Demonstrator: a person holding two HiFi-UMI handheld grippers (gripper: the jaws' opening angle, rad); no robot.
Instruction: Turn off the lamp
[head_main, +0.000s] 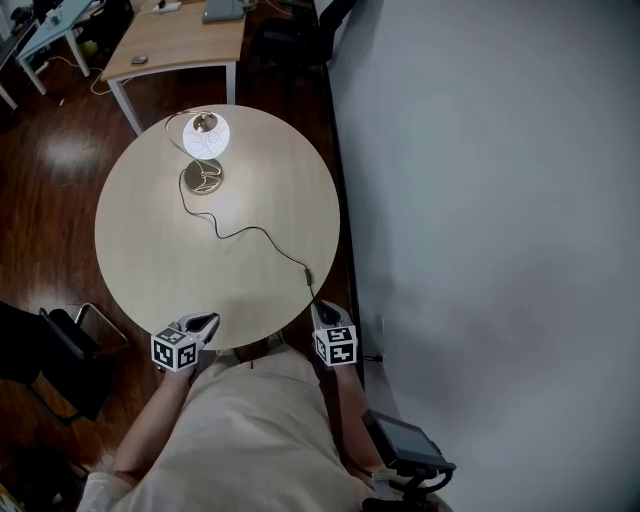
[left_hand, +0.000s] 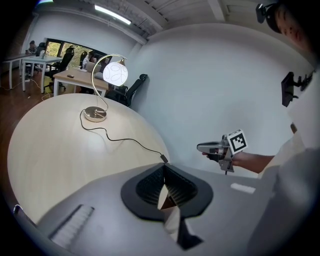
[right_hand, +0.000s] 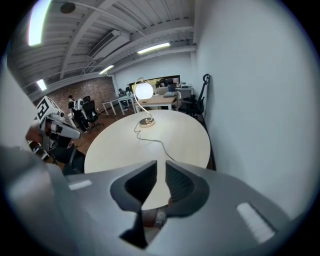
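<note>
We are at 6 o'clock of a round pale table (head_main: 150, 250), looking steeply down on it. The lamp (head_main: 205, 140) stands upright at about 12 o'clock on the tabletop, a little in from the rim. Its round white shade (head_main: 207, 136) is glowing, so the light is on, and its metal base (head_main: 203, 177) rests flat on the wood just on our side of the shade. A thin dark cord (head_main: 250, 232) snakes from the base across the table towards 4 o'clock. It carries a small inline switch (head_main: 308, 272) near the rim, then drops over the edge.

Our left gripper (head_main: 203, 322) hovers over the rim at about 7 o'clock. Its own view shows the jaws clenched, the tips meeting with nothing between them. It is well apart from the lamp.

Our right gripper (head_main: 326, 315) sits at about 5 o'clock, just past the table's edge and close beside the cord, below the switch. We cannot tell whether it touches the cord. In its own view the jaws are released, with a narrow gap between the pads. Only bare tabletop shows through that gap, so it grasps nothing.

A plain grey wall (head_main: 500, 200) fills the 3 o'clock side. A wooden desk (head_main: 180, 45) stands beyond the table at 12 o'clock, and a dark chair (head_main: 60, 355) stands on the floor at about 8 o'clock.
</note>
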